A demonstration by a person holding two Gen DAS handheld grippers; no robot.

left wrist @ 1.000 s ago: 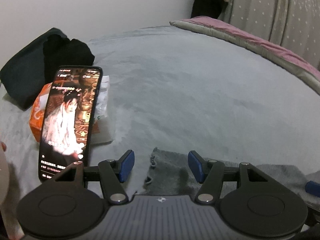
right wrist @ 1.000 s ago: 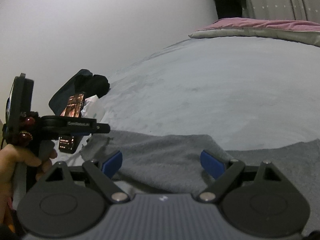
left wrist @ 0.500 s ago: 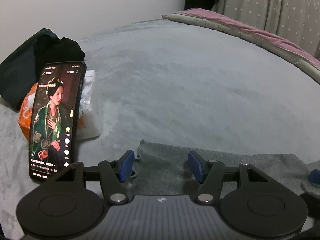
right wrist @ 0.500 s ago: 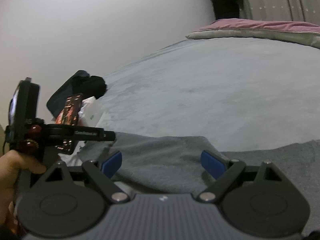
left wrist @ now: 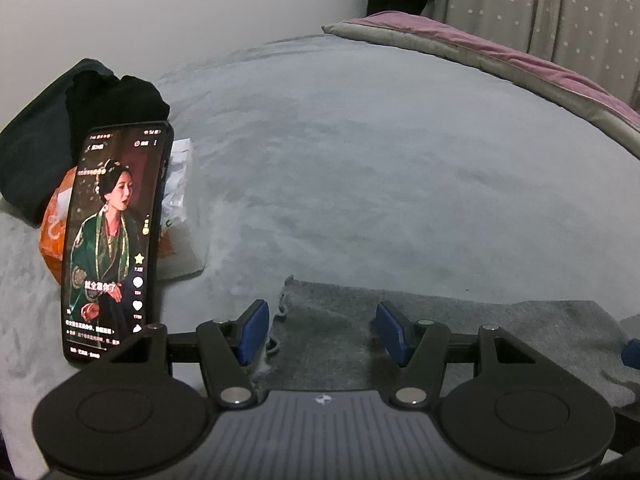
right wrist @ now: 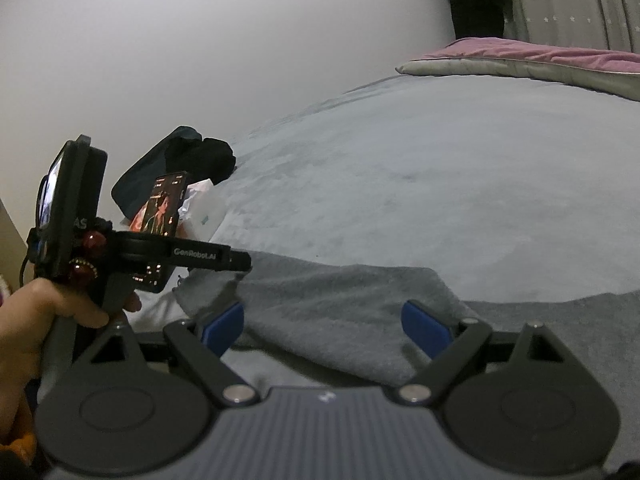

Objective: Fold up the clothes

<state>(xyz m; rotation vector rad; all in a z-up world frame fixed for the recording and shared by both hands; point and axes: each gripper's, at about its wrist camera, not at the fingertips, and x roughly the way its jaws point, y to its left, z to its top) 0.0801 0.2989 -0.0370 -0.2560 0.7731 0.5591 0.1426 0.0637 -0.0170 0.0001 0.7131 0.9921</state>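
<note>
A dark grey garment point(left wrist: 460, 332) lies flat along the near edge of the pale grey bed point(left wrist: 360, 152); its frayed left corner with a loose string sits just ahead of my left gripper point(left wrist: 322, 334). That gripper is open, its blue pads straddling the corner with nothing pinched. In the right wrist view the same garment point(right wrist: 340, 308) spreads to the right, and my right gripper point(right wrist: 324, 326) is open above its folded near edge. The left tool point(right wrist: 176, 256), held by a hand point(right wrist: 44, 316), hovers at the garment's left end.
A lit phone point(left wrist: 114, 236) stands propped at the left against an orange-and-white bag point(left wrist: 176, 216). Dark folded clothes point(left wrist: 60, 128) lie behind it by the wall. A pink-and-grey quilt point(left wrist: 500, 64) lines the far right, with a starred curtain point(left wrist: 560, 8) beyond.
My left gripper has shifted so the garment's frayed corner now sits between its pads, farther right than before. The right gripper has barely moved. Both stay open.
</note>
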